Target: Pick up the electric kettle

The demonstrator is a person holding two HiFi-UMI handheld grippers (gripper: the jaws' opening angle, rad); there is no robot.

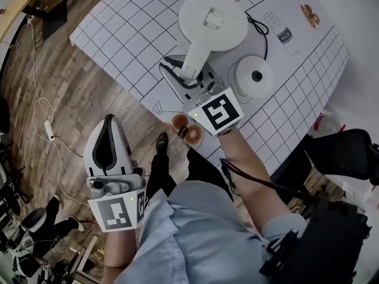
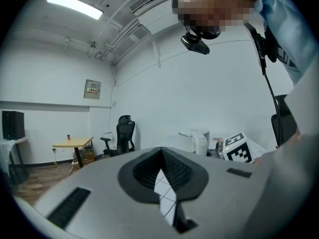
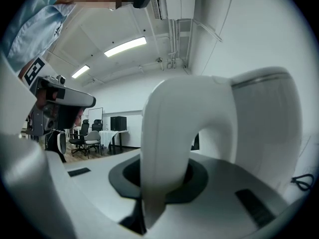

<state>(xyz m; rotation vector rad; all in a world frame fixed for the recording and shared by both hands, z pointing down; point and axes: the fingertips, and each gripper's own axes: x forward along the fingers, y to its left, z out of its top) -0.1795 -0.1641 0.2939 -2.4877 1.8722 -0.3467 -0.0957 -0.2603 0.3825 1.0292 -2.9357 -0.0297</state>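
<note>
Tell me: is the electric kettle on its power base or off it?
Off. The power base lies bare on the table; the electric kettle is beside it, handle gripped by the right tool.

My own kit
Light blue shirt (image 1: pixel 195 229); left hand-held gripper (image 1: pixel 109 123) and right hand-held gripper (image 1: pixel 188 70) pale grey, each with a black-and-white marker cube (image 1: pixel 216 111); black cable (image 1: pixel 254 179) along my right arm.
</note>
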